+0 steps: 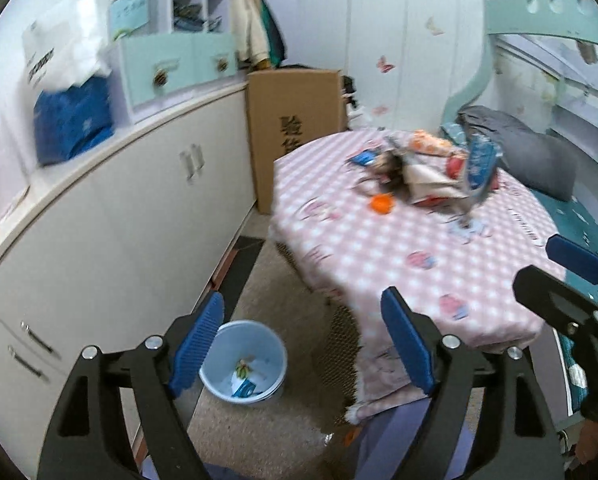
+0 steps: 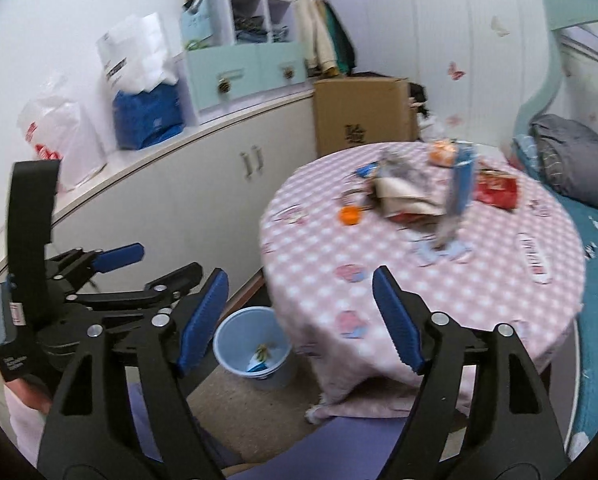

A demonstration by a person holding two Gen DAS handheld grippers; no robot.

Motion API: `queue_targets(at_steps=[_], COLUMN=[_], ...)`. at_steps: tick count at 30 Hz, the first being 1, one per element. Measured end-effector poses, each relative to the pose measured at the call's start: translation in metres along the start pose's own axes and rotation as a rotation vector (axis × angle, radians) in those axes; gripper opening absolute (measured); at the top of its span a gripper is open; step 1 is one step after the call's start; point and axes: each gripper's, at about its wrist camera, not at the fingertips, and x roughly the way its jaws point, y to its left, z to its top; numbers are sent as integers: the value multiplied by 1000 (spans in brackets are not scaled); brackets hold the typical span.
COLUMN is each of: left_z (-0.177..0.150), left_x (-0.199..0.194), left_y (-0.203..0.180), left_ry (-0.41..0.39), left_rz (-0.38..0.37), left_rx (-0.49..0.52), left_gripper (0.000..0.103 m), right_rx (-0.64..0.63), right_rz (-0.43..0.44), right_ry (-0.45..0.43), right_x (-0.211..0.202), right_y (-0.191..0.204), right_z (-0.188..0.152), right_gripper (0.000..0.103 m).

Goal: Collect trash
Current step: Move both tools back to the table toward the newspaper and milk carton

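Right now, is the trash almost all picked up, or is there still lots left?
Just started. A few wrappers already lie in the blue bin on the floor. Nothing is in hand: the left gripper and right gripper are both open and empty. Left to do: the pile of wrappers and the orange lid on the pink checked table.

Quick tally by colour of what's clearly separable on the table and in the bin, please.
Orange items on the table: 2, the cap and the wrapper at the back
Red packet: 1
Blue packets: 2, tall one, small flat one
Pieces visible in the bin: 2, blue and yellowish
Total: 7; the blurred middle heap is uncounted.
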Motion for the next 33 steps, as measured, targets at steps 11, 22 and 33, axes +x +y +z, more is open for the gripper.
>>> queue_targets(at_steps=[11,22,33], left_z=[39,88,140], left_x=[34,99,166], left_y=[-49,-67,-78], left_ry=[75,188,268], left_rz=[-81,-137,-178], left_rx=[29,3,-17], left_gripper=[82,84,85], right_rx=[152,229,205], right_rz=[-107,-154,-202], right_ry=[1,70,195], right_x=[10,66,136], right_y=[-105,-157,-163], right_z=[20,68,98], right_gripper=[89,93,92])
